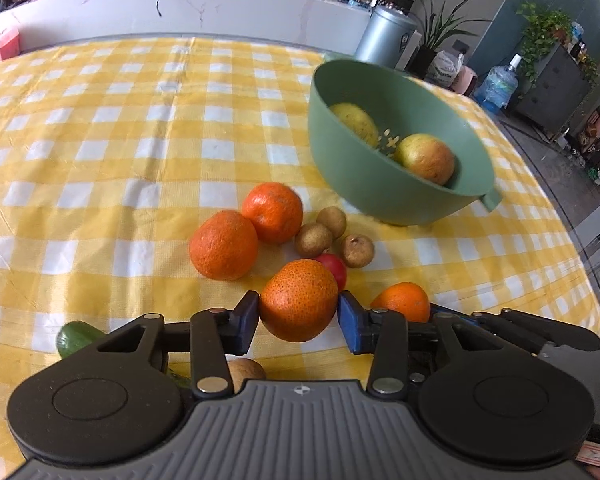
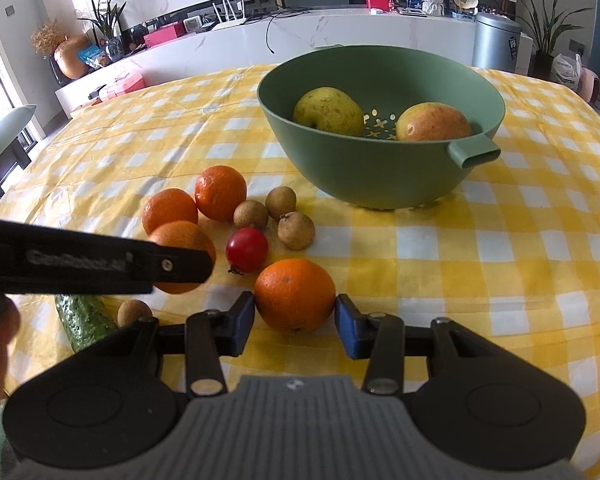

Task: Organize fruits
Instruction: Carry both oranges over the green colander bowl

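While both tongs rest low over the counter (image 2: 500, 240), spread with a yellow-and-white checked cloth, the stock reads as follows.

Left tongs (image 1: 298, 316): pinching one rough-skinned tangerine (image 1: 298, 300), pads pressed to its two sides; the fruit appears lifted clear of the cloth. From the right wrist view these tongs cross in from the left, their dark arm covering part of that same fruit.

Right tongs (image 2: 295, 316): closed around one smooth orange (image 2: 295, 294), pads touching its sides; whether it sits on the cloth or is raised cannot be told.

Green colander bowl (image 2: 380, 184): far side of the counter, spout handle facing the near right. Contents: one yellow-green pear (image 2: 328, 110) on the left, one reddish-yellow apple (image 2: 434, 122) on the right, perforated bottom visible between them.

Loose on the cloth, between bowl and tongs:
- two tangerines (image 2: 220, 192), touching each other;
- three brown longans (image 2: 280, 216), clustered just beside them;
- one small red fruit (image 2: 247, 250), near the longans;
- one further longan (image 2: 134, 312), next to a green cucumber (image 2: 84, 320) at the near left edge.
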